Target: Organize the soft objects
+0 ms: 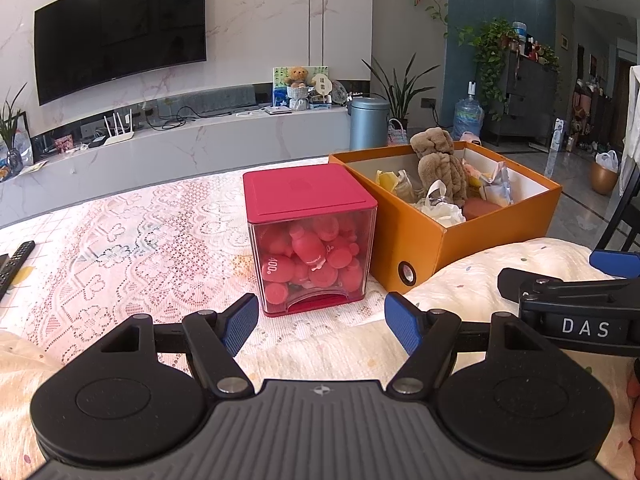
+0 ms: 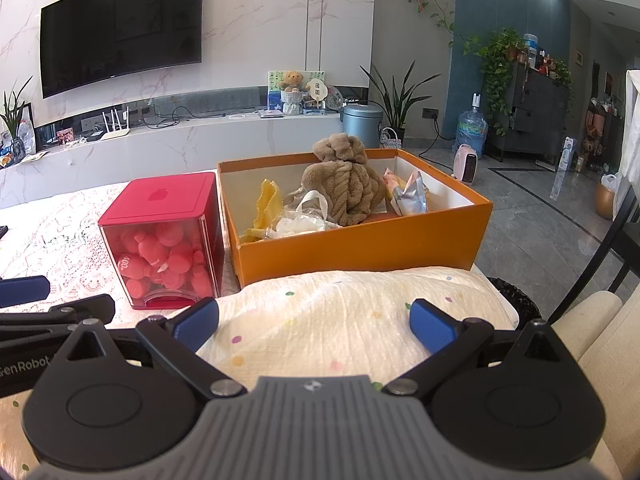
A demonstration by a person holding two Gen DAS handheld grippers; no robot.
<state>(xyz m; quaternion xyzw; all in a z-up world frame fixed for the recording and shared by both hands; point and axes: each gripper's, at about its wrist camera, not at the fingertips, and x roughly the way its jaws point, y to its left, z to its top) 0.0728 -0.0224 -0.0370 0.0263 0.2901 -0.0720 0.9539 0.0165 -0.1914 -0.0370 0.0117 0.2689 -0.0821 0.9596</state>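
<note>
Above the spotted cream cloth (image 2: 352, 312), left gripper (image 1: 322, 322) and right gripper (image 2: 316, 322) wide apart, empty, orange box (image 2: 360, 240) beyond.

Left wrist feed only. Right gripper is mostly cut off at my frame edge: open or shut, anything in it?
Observer: Right gripper is open, nothing between its pads; only the dotted quilt lies below it.
Operator: What's right of the quilt?
Observer: A cream chair, off the table's edge.
Operator: Pink blob past the orange box?
Observer: A small pink appliance with a dark grille, standing on the floor.
</note>
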